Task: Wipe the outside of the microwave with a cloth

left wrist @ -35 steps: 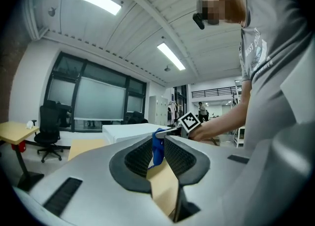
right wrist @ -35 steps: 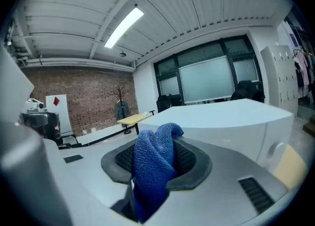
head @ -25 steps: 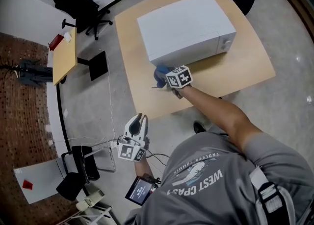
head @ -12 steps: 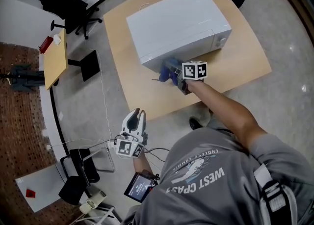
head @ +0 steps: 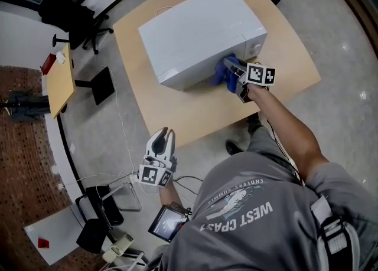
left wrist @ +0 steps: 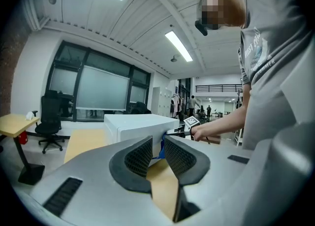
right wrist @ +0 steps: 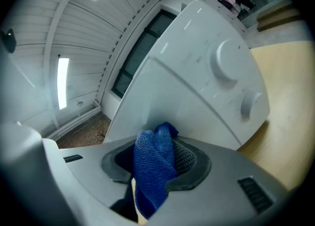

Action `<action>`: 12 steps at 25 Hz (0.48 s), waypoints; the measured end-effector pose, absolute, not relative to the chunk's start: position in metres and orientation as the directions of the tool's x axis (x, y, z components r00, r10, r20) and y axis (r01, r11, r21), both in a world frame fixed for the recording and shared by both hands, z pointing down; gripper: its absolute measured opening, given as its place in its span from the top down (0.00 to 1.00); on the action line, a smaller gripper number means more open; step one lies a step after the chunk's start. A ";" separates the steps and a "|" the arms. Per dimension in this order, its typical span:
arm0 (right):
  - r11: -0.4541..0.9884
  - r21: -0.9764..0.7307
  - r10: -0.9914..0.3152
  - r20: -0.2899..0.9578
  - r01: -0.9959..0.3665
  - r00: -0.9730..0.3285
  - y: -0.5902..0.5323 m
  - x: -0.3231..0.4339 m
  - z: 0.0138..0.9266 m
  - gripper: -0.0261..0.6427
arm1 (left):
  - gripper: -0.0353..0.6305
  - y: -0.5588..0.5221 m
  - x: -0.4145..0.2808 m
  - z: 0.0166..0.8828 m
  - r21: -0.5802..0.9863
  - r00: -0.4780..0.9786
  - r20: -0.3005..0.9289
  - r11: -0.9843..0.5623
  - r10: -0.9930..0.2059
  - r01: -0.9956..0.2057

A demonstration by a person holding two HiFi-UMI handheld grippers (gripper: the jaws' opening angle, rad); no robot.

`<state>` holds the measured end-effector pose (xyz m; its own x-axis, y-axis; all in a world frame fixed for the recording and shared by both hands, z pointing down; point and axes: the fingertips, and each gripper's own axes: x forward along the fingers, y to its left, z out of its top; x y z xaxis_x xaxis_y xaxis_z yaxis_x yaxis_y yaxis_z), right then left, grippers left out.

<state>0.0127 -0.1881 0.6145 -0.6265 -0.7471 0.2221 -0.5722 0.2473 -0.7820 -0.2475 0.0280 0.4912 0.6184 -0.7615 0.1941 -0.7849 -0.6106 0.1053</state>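
A white microwave (head: 198, 30) stands on a wooden table (head: 195, 113). My right gripper (head: 233, 76) is shut on a blue cloth (head: 223, 70) and holds it against the lower front face of the microwave, near the knob end. In the right gripper view the cloth (right wrist: 153, 171) bulges out between the jaws, with the microwave front (right wrist: 192, 97) and its two knobs (right wrist: 227, 60) just beyond. My left gripper (head: 162, 141) hangs over the floor off the table's near edge; its jaws stand a little apart with nothing between them. The left gripper view shows the microwave (left wrist: 133, 124) ahead.
Black office chairs (head: 71, 4) and a small wooden side table (head: 56, 81) stand to the left. Another black chair (head: 97, 205), cables and a small screen (head: 170, 222) lie by the person's feet. The table edge runs close to the left gripper.
The right gripper has slid the blue cloth rightward along the microwave's front, from its left corner toward the knob end. The left gripper has shifted only slightly.
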 end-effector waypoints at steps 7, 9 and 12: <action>0.170 -0.772 -0.829 0.223 -0.612 -0.513 -0.201 0.090 0.613 0.76 | 0.82 0.020 -0.236 0.492 0.107 0.628 0.198 -0.621 -0.752 -0.777; 0.161 -0.775 -0.835 0.222 -0.610 -0.503 -0.202 0.100 0.613 0.76 | 0.82 0.018 -0.232 0.493 0.108 0.634 0.199 -0.626 -0.747 -0.772; 0.161 -0.786 -0.830 0.219 -0.597 -0.512 -0.202 0.104 0.612 0.76 | 0.82 0.016 -0.224 0.493 0.109 0.643 0.202 -0.636 -0.739 -0.764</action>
<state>0.1036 -0.2018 0.6122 -0.5122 -0.8304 0.2192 -0.5968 0.1607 -0.7861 -0.2244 0.0156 0.4934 0.6431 -0.7387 0.2016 -0.7642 -0.6357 0.1087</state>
